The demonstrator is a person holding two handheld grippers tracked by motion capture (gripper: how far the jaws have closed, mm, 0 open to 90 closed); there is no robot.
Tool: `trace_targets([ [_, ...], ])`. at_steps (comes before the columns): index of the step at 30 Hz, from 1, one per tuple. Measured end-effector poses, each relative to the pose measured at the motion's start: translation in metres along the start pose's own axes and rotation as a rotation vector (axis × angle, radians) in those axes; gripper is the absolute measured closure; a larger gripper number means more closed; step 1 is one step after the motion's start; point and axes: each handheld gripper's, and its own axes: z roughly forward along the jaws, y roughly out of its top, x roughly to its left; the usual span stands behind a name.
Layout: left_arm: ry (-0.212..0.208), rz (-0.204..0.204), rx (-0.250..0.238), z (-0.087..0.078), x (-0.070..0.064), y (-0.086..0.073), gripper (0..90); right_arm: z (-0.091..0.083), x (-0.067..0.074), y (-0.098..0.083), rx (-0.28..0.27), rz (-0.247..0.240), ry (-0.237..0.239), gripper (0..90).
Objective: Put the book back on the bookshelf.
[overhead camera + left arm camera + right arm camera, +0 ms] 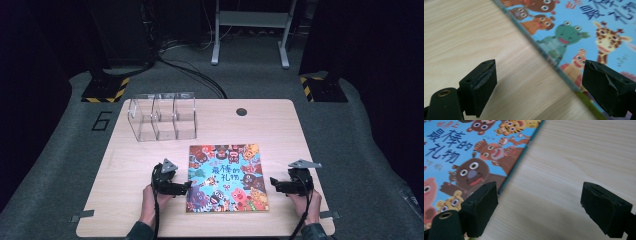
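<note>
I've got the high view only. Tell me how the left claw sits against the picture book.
Observer: The left claw is open; the picture book has its edge running between the jaws, pads pressing nothing.
Operator: Now the right claw.
Observer: The right claw is open too, with bare table between its jaws; the book's edge lies just beside one jaw.
Operator: Report which cover animal faces the left claw.
Observer: A green frog.

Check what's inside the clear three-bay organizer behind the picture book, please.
All three bays of the clear organizer look empty; the table shows through its walls. Nothing visibly hidden. The picture book lies flat in front of it, covering the wood beneath.
</note>
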Motion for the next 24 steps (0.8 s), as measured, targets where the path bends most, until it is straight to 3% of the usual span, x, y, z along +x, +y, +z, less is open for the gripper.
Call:
trace_targets([
  [2,-0.003,-0.038,-0.014,0.001,0.002,-0.003,11.5,0.006,0.006,0.007,0.022,-0.014,0.027,14.5],
  [8,0.028,-0.032,-0.001,-0.001,0.007,-0.005,11.9,0.023,0.019,0.026,0.084,-0.045,0.083,18.4],
  [10,0.031,-0.051,-0.011,0.000,0.007,-0.006,11.9,0.029,0.020,0.031,0.112,-0.052,0.100,20.2],
  [14,0.045,-0.027,-0.009,0.000,0.006,-0.007,12.1,0.038,0.023,0.038,0.161,-0.052,0.126,24.6],
  [15,0.053,-0.005,-0.004,0.000,0.006,-0.008,12.1,0.040,0.024,0.039,0.177,-0.045,0.137,25.8],
  [17,0.057,-0.024,-0.023,0.001,0.003,-0.009,11.7,0.043,0.026,0.042,0.189,-0.053,0.139,28.4],
  [21,0.073,-0.007,-0.031,0.002,0.002,-0.010,11.3,0.049,0.027,0.047,0.219,-0.065,0.149,32.8],
  [24,0.072,-0.002,-0.030,0.002,0.003,-0.010,11.3,0.054,0.026,0.050,0.250,-0.043,0.164,33.6],
])
